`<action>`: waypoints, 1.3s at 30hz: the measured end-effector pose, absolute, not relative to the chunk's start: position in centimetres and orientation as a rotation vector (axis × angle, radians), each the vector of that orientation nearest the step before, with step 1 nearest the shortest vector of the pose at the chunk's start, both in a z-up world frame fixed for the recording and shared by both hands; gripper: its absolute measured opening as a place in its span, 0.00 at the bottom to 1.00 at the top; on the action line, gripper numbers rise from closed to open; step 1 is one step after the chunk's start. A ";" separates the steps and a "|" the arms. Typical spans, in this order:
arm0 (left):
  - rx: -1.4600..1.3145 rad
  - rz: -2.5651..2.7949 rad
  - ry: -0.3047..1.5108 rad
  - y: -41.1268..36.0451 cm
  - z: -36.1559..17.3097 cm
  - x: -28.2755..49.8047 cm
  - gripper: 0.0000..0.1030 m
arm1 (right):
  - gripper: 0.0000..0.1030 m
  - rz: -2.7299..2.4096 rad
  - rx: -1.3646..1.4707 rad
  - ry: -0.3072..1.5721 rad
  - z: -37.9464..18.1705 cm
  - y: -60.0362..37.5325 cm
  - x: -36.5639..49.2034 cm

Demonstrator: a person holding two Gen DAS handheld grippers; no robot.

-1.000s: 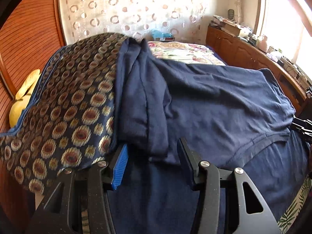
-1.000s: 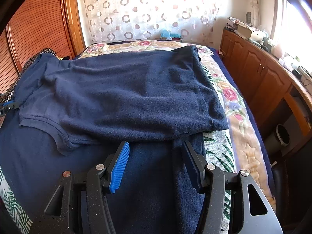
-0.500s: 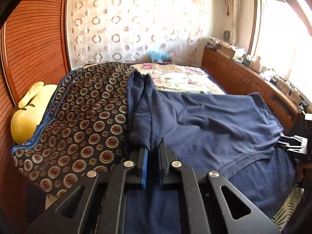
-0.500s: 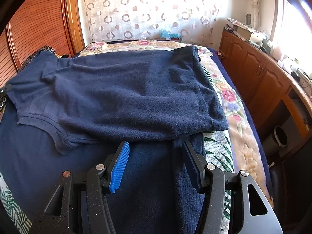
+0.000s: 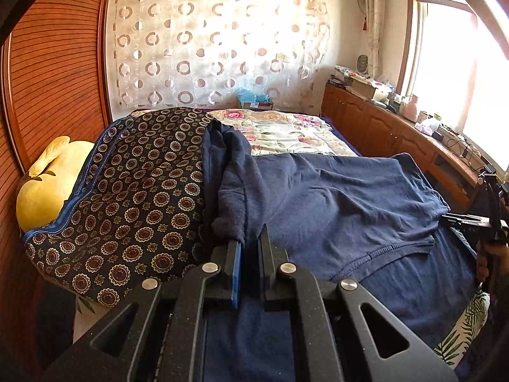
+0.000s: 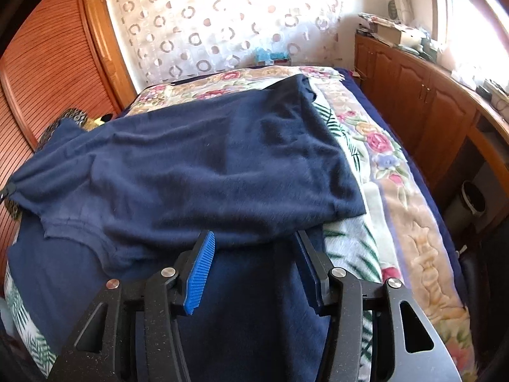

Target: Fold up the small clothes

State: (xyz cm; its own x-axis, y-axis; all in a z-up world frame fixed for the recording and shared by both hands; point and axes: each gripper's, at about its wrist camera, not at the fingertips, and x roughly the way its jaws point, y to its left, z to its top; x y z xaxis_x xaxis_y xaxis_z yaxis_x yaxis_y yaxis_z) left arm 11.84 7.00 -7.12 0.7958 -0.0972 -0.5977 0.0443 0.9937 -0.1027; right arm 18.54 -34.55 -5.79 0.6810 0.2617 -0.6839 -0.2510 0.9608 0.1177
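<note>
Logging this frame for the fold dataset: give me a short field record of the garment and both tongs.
garment: navy shirt, spread on the bed
left tongs: shut on the shirt's bunched edge
right tongs: open, at the near hem, not gripping
beside shirt: patterned cushion, yellow plush
fold: not yet made

A patterned cushion (image 5: 127,197) blocked the left tool (image 5: 249,245) at nine o'clock. Wooden cabinets (image 6: 423,108) walled the bed (image 6: 375,146) at three o'clock; open floral bedding lay at twelve.
</note>
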 end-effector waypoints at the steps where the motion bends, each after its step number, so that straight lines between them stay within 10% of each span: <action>1: -0.084 -0.076 0.647 7.0 -7.2 11.9 0.09 | 0.45 0.278 0.019 0.779 -5.8 -34.6 19.0; 11: -0.086 -0.094 0.617 7.1 -6.4 11.3 0.09 | 0.05 0.191 -0.050 0.745 -5.4 -33.9 20.0; 39: -0.041 -0.115 0.662 10.0 -6.9 2.6 0.09 | 0.03 0.307 -0.078 0.516 -1.8 -38.8 4.5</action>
